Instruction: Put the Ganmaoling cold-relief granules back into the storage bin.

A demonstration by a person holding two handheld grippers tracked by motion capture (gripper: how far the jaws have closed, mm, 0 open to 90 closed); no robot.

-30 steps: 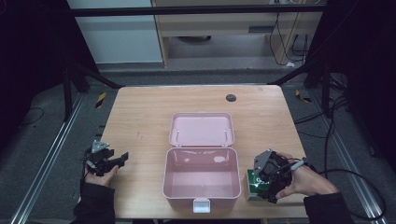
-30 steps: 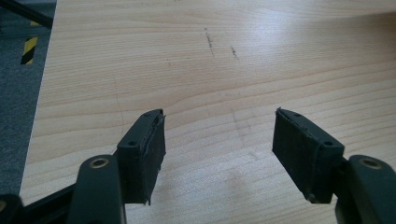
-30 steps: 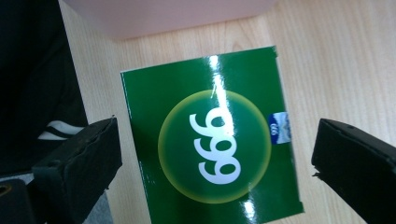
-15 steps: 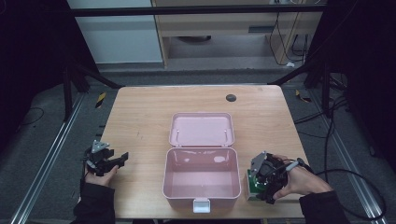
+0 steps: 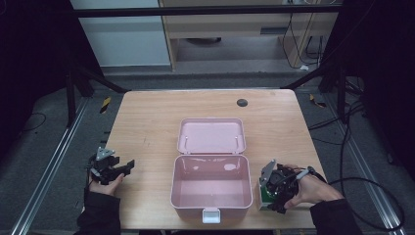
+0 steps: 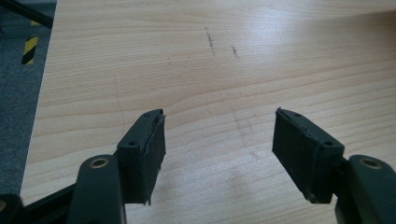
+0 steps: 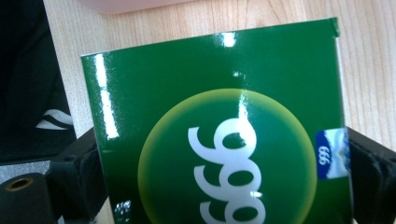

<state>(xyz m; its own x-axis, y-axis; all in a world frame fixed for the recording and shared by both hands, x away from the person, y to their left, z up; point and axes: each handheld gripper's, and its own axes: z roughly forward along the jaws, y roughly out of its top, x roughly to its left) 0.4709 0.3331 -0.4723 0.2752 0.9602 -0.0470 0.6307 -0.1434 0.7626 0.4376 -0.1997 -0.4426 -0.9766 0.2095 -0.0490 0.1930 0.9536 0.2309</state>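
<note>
Green box [image 7: 219, 140], glossy, marked 999: clamped on both sides by right gripper [image 5: 274, 188] at 3 o'clock of the open pink case [image 5: 211, 193], lid laid back, presumably for loading. Left gripper [image 6: 219, 149]: jaws spread wide, nothing held, parked over bare table [image 5: 147, 122] at 9 o'clock

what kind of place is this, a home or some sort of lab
Probably a lab or recording workspace: a bare wooden table inside a black metal frame, with loose cables on the grey floor.
</note>
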